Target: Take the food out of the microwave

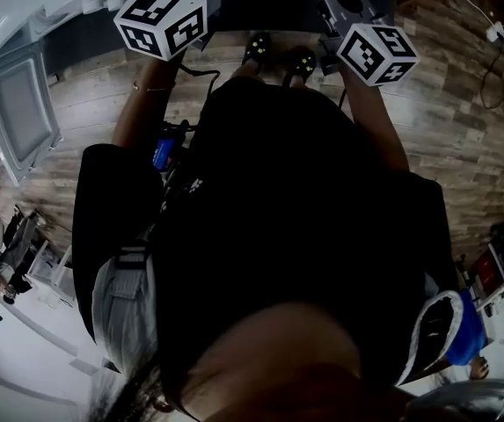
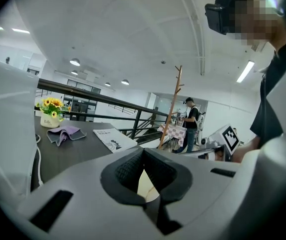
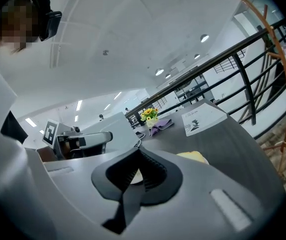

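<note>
Though right jaws meet, yellow food (image 3: 192,156) lies beyond.

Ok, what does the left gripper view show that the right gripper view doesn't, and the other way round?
Only the left gripper view: a bystander standing at the back, right of the wooden coat stand. Only the right gripper view: a pale yellow item lying in the open on the dark table. Both share the flower pot, the purple cloth, the booklet and the black railing.
</note>
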Tool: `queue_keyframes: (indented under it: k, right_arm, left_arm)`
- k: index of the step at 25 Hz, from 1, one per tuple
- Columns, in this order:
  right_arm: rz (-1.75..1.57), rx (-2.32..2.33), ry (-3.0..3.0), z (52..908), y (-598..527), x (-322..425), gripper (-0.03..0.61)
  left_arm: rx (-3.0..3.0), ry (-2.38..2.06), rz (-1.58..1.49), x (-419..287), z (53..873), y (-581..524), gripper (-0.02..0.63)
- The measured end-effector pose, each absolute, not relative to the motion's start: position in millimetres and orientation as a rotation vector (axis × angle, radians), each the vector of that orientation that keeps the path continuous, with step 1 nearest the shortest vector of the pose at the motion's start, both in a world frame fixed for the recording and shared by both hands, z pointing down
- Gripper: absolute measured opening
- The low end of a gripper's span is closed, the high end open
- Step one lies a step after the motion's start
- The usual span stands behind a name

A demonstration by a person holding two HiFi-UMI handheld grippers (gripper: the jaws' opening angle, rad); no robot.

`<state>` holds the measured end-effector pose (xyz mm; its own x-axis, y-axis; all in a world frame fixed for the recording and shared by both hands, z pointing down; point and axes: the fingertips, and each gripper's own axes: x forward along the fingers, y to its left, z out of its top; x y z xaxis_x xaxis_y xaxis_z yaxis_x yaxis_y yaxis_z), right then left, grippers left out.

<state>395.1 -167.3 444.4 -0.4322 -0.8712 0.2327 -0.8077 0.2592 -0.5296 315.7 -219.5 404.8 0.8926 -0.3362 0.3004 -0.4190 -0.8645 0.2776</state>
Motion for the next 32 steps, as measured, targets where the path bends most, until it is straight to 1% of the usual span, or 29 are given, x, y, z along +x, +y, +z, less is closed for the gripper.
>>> queue_keyframes:
  k: [5, 13, 22, 32]
  right_arm:
    - [-0.828, -1.605, 2.462, 430, -171, 391, 0.000]
    - [-0.720, -1.597, 2.467, 405, -172, 394, 0.000]
    - [-0.598, -1.588, 2.497, 378, -170, 402, 0.000]
    - [-0.554, -1.596, 2.477, 366, -159, 417, 0.000]
  left_arm:
    - [2.741, -0.520, 0.360, 315, 398, -217, 0.008]
    - [2.729, -0.600, 0.293, 309, 391, -213, 0.008]
    - [2.750, -0.603, 0.283, 323, 390, -199, 0.008]
    - [2.755, -0.545, 0.255, 346, 386, -192, 0.008]
